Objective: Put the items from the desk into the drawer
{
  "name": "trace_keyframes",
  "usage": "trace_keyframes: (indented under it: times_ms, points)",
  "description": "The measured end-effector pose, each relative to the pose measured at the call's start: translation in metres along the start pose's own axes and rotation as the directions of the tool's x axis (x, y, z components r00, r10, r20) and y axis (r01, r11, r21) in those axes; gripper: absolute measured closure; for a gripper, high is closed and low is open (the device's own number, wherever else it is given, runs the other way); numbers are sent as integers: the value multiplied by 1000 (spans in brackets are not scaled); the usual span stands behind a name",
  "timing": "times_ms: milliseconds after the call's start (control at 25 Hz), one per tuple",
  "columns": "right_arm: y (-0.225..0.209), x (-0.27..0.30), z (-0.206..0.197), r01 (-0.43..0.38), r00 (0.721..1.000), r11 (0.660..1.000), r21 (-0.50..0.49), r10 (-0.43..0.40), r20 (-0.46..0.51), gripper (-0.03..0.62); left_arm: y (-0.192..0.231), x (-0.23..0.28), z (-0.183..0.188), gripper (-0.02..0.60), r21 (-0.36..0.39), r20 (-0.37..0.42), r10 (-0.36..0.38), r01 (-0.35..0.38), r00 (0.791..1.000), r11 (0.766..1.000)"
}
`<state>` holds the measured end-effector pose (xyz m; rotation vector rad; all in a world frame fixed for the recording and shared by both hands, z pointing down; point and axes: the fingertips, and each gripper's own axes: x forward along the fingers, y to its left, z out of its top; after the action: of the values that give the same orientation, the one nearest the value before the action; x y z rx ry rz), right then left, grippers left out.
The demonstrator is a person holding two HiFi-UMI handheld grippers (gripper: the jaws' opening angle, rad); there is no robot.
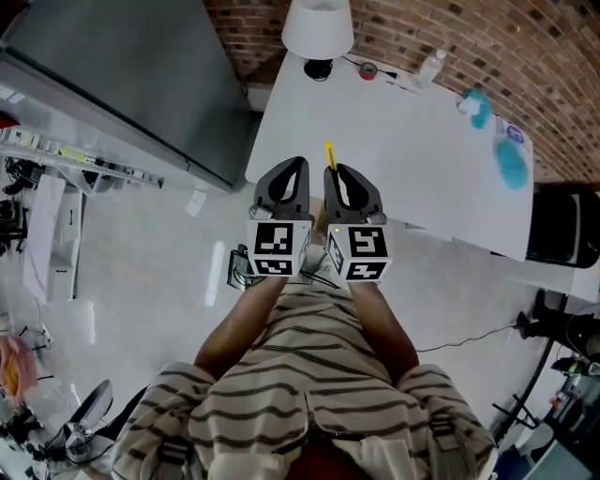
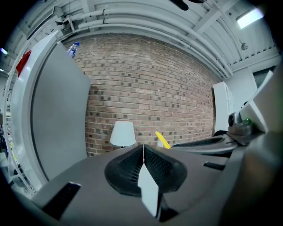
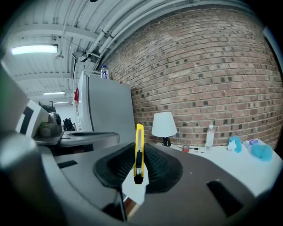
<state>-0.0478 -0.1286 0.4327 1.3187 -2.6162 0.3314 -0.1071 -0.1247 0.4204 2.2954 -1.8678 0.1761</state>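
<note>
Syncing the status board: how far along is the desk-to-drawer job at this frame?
Done: nothing checkable, since no drawer is in view.
In hand: the right gripper is shut on a yellow utility knife, held upright at the near edge of the desk. The left gripper is shut and empty.
Left: a bottle, blue items and a small red item sit on the desk near the lamp.

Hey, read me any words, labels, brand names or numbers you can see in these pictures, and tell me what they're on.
No text is readable anywhere.
On the left marker cube and right marker cube: black-and-white square patterns, no letters.
On the bottle: label too small to read.
On the blue pack: pale label, blurred.
On the yellow knife: no print visible.
</note>
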Motion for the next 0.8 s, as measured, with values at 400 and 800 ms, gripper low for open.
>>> trace_keyframes:
  times_ms: [400, 800]
  points:
    - [15, 16, -45, -20, 994, 1000, -22, 17, -108, 526, 20, -6, -38, 574, -54, -69, 32, -36, 997, 998]
    - [24, 25, -81, -38, 978, 998, -44, 28, -206, 526, 23, -3, -70, 574, -106, -125, 24, -38, 992, 994]
